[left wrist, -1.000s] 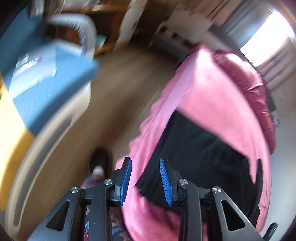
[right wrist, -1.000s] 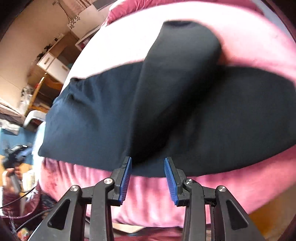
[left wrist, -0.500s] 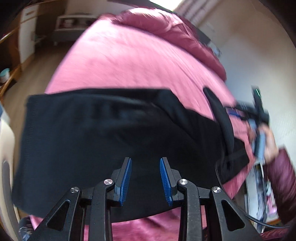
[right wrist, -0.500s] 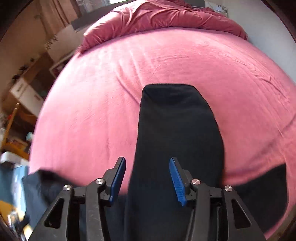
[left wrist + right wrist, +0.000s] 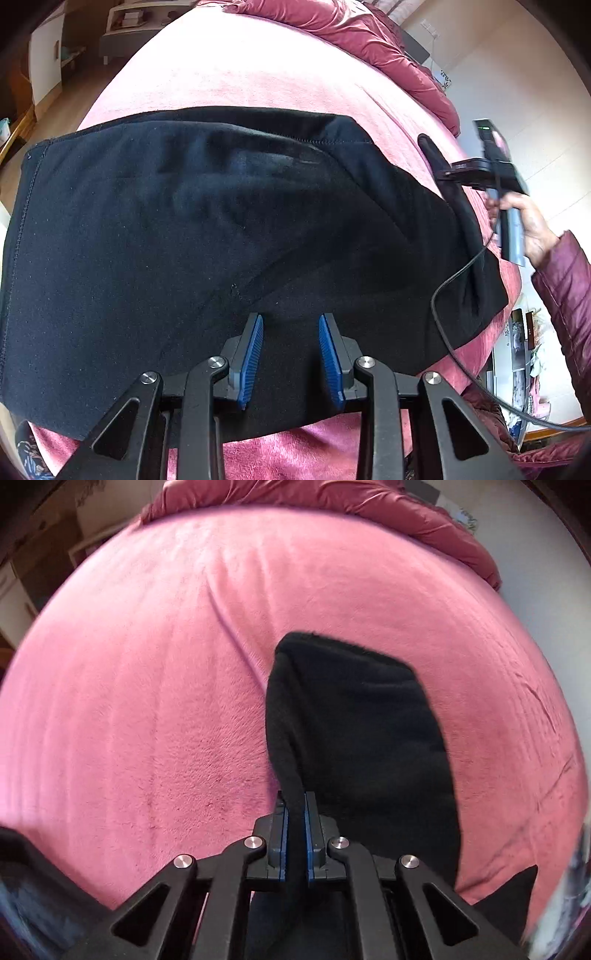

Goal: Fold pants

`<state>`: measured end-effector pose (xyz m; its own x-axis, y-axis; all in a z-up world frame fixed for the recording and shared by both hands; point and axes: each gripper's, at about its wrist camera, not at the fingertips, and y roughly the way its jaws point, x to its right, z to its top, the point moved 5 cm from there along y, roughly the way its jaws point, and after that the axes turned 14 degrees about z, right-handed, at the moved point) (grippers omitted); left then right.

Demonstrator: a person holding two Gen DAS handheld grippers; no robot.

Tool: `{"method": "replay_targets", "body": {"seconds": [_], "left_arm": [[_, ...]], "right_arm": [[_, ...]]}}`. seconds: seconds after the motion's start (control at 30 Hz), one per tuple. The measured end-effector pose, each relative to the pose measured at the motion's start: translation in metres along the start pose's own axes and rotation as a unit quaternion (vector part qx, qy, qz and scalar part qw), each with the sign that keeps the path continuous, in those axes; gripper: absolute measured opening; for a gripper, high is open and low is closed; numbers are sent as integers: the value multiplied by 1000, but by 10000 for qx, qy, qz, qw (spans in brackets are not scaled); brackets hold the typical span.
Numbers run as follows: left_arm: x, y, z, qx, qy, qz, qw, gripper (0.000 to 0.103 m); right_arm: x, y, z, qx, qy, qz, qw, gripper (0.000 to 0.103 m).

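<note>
Right gripper [image 5: 294, 808] clamped on an edge of the black pants [image 5: 207, 236], left gripper [image 5: 290, 332] parted above them

The right gripper's blue pads pinch a raised ridge of black cloth along the side of one leg; the left gripper's jaws stand partly apart over the fabric, nothing between the pads. The pants lie spread across a pink blanket [image 5: 147, 701] on the bed, one leg stretching away, seams and a waist edge visible
</note>
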<state>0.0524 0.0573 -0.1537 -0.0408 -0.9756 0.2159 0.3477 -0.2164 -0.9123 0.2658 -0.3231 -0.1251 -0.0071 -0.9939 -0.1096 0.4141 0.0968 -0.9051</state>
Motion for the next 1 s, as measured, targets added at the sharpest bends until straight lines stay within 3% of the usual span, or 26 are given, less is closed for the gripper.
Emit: {"method": "replay_targets", "body": {"seconds": [0.17, 0.3, 0.47, 0.6, 0.8, 0.9, 1.0], "left_arm": [[-3, 0, -5, 14, 22, 10, 10000, 32], [-1, 7, -3, 12, 30, 54, 10000, 32], [13, 9, 0, 36, 103, 170, 9998, 32], [22, 12, 0, 14, 139, 196, 9997, 32], [39, 16, 1, -42, 327, 301, 9990, 32], [49, 17, 4, -58, 418, 338, 9985, 32], [58, 20, 6, -86, 479, 383, 9981, 32]], "right_arm": [[33, -73, -10, 813, 521, 557, 9938, 7], [74, -141, -36, 1526, 1159, 1084, 9755, 7], [136, -186, -87, 2085, 1957, 1324, 9491, 7], [186, -193, -146, 2259, 2690, 1302, 9272, 6], [235, -149, -233, 1869, 3740, 1395, 8977, 6], [248, -129, -255, 1792, 3955, 1576, 8869, 7], [259, -121, -262, 1827, 4180, 1734, 8728, 15]]}}
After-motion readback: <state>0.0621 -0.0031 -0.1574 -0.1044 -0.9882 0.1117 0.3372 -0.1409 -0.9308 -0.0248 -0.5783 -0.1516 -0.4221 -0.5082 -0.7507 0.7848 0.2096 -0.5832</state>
